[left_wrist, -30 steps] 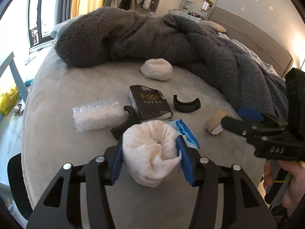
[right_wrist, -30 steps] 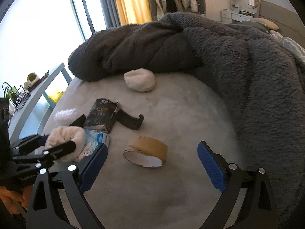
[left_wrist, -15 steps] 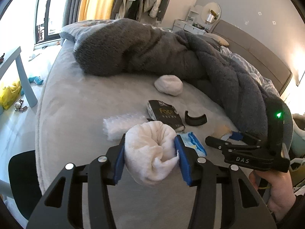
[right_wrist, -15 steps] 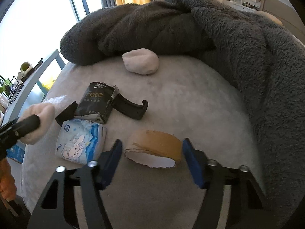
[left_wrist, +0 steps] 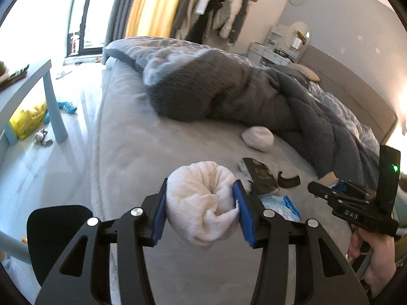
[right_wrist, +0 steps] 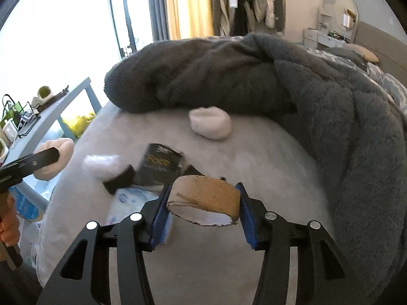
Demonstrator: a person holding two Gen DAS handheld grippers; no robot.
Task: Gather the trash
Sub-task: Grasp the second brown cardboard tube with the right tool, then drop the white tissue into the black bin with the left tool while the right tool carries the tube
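R tongs (right_wrist: 203, 206) just closing, now clamped on cardboard ring (right_wrist: 206, 198); L tongs (left_wrist: 199, 203) clamped on white cloth roll (left_wrist: 201, 198). Lift ring straight off bed (right_wrist: 254, 162), don't crush it.

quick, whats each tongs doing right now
Left tongs: closed on the rolled white cloth bundle.
Right tongs: have just been closing, now closed on the flattened brown cardboard tape ring.

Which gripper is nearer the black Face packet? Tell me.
Right. The right gripper, clamping the cardboard ring, sits just in front of the black Face packet; the left gripper is off beside it.
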